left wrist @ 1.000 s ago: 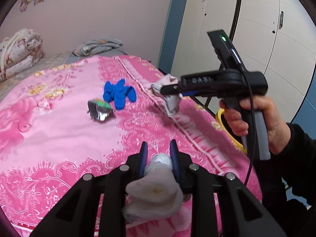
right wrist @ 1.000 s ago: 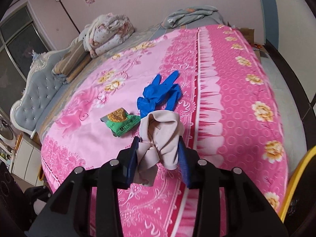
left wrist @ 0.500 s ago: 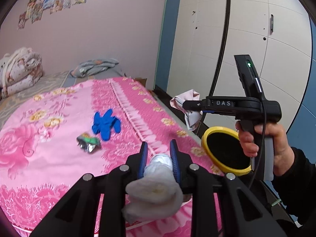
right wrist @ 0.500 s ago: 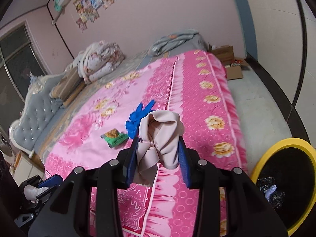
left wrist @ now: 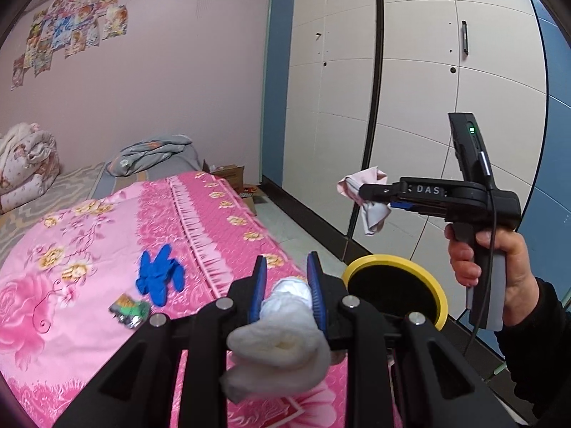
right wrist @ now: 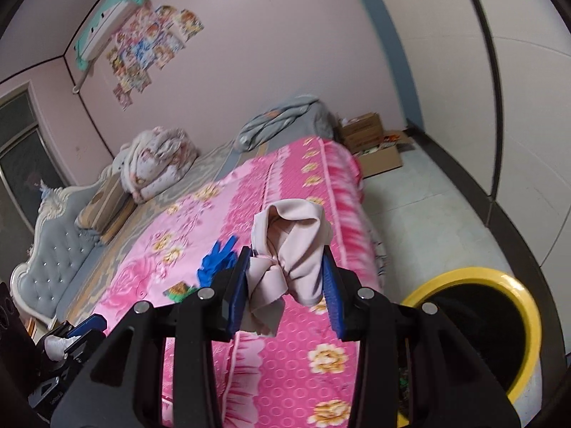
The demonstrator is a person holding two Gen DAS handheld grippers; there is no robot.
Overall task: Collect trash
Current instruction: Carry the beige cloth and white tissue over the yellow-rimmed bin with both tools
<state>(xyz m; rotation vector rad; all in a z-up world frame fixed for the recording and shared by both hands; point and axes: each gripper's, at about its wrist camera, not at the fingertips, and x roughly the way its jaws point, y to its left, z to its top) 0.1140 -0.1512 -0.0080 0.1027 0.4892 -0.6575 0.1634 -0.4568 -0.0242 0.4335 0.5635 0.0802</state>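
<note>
— Two pieces of trash are held at once: a white wad (left wrist: pixel 282 335) of soft, fluffy tissue is clamped in the left gripper (left wrist: pixel 285 285), and a beige cloth (right wrist: pixel 289 253), smooth and folded into a loose knot, is pinched in the right gripper (right wrist: pixel 285 281). Which step is judged to be in hand?

— The carry to the bin (right wrist: pixel 524 306). Both loads are seen clear of the bed (left wrist: pixel 107 321), and the beige cloth is held above the bin and a little to its far side in the left wrist view.

— What is called for next?

— Each gripper needs to be brought over the bin's round mouth, then its jaws released so the piece drops inside. Soft stuff may cling to the pads, so a small shake could be needed.

— How is the bin described?

— A round tub with a thick yellow rim and a black interior, set on the pale floor just beside the bed's edge.

— What is left away from the bin?

— A crumpled blue glove (left wrist: pixel 158 278) of thin rubbery material and, near it, a shiny green wrapper (left wrist: pixel 130 312) are left on the pink quilted cover.
</note>
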